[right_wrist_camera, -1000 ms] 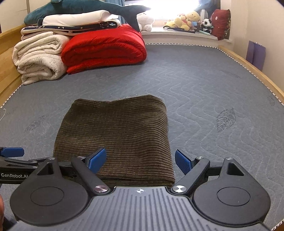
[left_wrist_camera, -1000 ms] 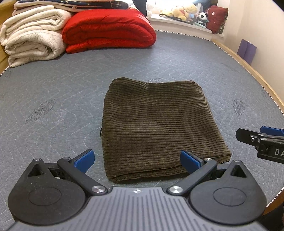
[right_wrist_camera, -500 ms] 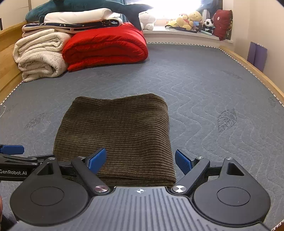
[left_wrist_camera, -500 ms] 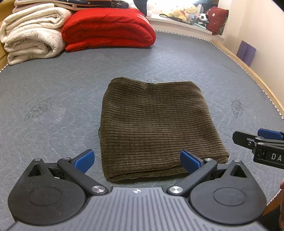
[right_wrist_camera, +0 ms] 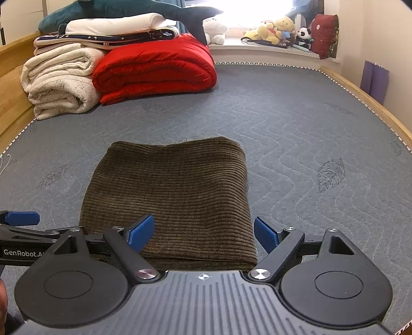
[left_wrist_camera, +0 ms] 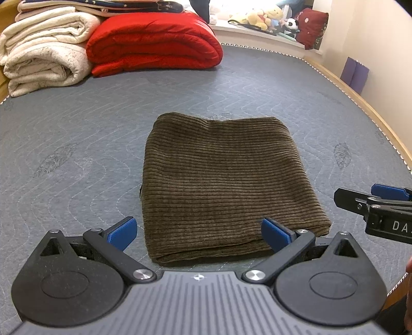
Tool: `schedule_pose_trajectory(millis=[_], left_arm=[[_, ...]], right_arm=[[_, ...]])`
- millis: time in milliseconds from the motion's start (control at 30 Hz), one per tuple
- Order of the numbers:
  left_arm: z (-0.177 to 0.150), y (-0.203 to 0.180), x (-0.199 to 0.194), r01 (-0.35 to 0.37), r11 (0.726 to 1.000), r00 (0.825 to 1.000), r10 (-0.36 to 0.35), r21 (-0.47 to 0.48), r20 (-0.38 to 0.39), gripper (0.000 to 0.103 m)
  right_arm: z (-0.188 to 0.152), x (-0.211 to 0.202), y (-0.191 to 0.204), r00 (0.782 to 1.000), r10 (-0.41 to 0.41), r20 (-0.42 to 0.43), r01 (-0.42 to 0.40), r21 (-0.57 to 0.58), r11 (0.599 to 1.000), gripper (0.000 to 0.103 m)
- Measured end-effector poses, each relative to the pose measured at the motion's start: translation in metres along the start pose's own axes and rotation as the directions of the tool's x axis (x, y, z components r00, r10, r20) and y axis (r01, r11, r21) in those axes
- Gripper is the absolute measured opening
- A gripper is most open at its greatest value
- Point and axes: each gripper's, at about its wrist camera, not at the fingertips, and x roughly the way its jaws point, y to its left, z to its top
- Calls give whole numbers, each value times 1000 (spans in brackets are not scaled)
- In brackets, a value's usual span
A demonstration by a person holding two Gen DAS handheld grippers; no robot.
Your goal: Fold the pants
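While both tools were held low over the near edge of the bed, the two blue fingers (left_wrist_camera: 121, 230) of the left gripper (left_wrist_camera: 197, 233) were spread wide, with nothing held between them. One pad was seen just off the left side of the pants (left_wrist_camera: 221, 177), the other over the near right part of the cloth. The two blue fingers (right_wrist_camera: 141, 232) of the right gripper (right_wrist_camera: 203, 235) were likewise spread apart and empty, one over the near edge of the pants (right_wrist_camera: 170, 195) and one just past their right corner.

One pair of pants was counted: brown corduroy, folded into a single compact rectangle and laid flat on the grey quilted mattress (left_wrist_camera: 77, 134), with a rounded fold at the far side and layered edges at the near side. In the left wrist view, part of the right gripper (left_wrist_camera: 373, 203) was seen beside the right edge of the pants; in the right wrist view, part of the left gripper (right_wrist_camera: 20, 219) was seen at the left.

At the head of the bed, one folded red duvet (right_wrist_camera: 154, 69) was lain beside one rolled cream blanket (right_wrist_camera: 59, 80), the two touching. Further bedding and one dark teal plush shark (right_wrist_camera: 134, 11) were stacked on top. Several plush toys (right_wrist_camera: 278, 31) were lined on the windowsill; their exact number could not be told. One wooden bed frame (right_wrist_camera: 360, 95) ran along the right side.
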Motion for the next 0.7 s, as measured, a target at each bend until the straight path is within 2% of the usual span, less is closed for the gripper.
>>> schedule_pose_trajectory(millis=[700], left_arm=[[-1, -1, -2, -1, 1000, 1000, 1, 13, 8, 103]], right_arm=[[0, 1, 2, 1000, 2, -3, -2, -5, 1000, 86]])
